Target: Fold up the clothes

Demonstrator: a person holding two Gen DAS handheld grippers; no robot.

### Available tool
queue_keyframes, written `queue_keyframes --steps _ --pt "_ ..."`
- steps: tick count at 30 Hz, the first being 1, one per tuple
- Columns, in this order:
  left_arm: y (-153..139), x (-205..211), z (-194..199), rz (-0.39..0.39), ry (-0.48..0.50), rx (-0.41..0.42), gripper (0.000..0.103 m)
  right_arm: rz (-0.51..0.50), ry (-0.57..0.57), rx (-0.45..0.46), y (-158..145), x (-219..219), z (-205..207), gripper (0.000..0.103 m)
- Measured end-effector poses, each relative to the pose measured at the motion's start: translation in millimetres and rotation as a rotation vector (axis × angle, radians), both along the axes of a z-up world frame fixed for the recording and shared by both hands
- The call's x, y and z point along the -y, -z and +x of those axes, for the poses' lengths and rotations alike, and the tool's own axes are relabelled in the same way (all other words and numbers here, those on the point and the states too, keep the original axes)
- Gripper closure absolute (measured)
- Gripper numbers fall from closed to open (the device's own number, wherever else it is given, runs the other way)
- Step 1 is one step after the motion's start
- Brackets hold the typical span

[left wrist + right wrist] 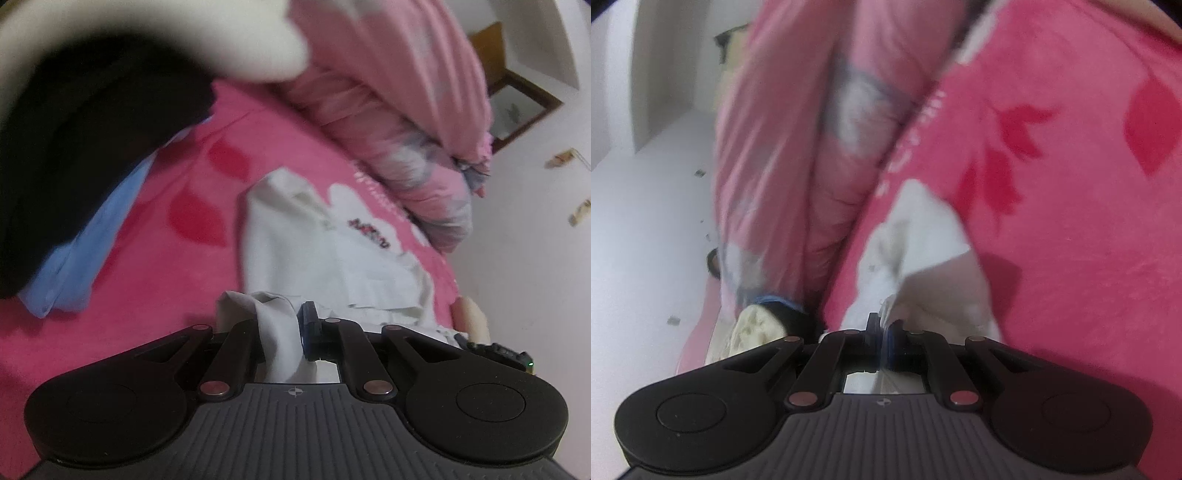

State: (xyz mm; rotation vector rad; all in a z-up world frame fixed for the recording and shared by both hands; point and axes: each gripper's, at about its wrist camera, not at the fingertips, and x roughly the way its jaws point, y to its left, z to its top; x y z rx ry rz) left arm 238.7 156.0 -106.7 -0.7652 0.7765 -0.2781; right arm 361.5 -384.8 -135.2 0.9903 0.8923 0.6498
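Both grippers' fingers (308, 325) (873, 328) clamped on white garment (295, 236).

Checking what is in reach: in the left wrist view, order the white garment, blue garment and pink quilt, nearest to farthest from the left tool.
1. white garment, pinched in the left tool
2. blue garment, off to the left
3. pink quilt, rolled at the far right

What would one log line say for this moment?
step: fold in progress | left gripper: shut on white garment | right gripper: shut on white garment | surface: pink bedspread
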Motion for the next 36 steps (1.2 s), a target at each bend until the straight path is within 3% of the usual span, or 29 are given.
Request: queue_keyframes --steps 2,4,5,6,9,11,16,20,22,27,30,36 --pt "5.2 -4.7 1.6 -0.035 -0.006 -0.026 0.095 -0.014 0.010 -0.070 16.2 1.2 7.3 0.096" --pt "3.4 -11.8 -0.1 -0.093 -0.030 -0.051 0.081 0.025 0.021 -0.124 26.4 6.2 9.6 0.096" --pt "1.4 -16.1 -2.0 -0.123 -0.047 -0.061 0.070 0.060 0.027 -0.141 28.6 10.1 8.9 0.090" --pt "-3.2 -20.2 -7.0 -0.139 -0.070 -0.051 0.062 0.093 0.036 -0.152 27.9 15.3 6.5 0.073" --pt "-18.4 -32.9 -22.7 -0.163 -0.125 -0.009 0.048 0.180 0.075 -0.137 18.5 34.4 -7.3 0.038" --pt "-30.5 -42.8 -36.0 -0.180 -0.160 0.028 0.047 0.184 0.109 -0.116 9.1 49.9 -21.2 0.031" --pt "-61.1 -55.0 -77.9 -0.118 -0.219 0.106 0.043 0.213 0.176 -0.102 -5.2 86.6 -61.4 0.031" --pt "-75.3 -36.2 -102.6 -0.028 -0.143 0.067 0.043 0.150 0.167 -0.143 -7.6 92.2 -91.9 0.031" --pt "-69.8 -18.7 -114.9 -0.028 -0.078 0.029 0.043 0.089 0.136 -0.183 -5.6 86.2 -106.5 0.031" --pt "-36.6 18.7 -128.9 -0.110 0.008 -0.054 0.043 0.059 0.105 -0.209 2.3 71.3 -121.3 0.032" --pt "-12.1 33.1 -121.5 -0.146 -0.030 -0.108 0.043 0.062 0.117 -0.220 4.1 60.1 -114.0 0.032" --pt "7.9 35.3 -124.6 -0.218 -0.181 -0.058 0.043 0.070 0.163 -0.221 6.1 41.2 -99.1 0.033"
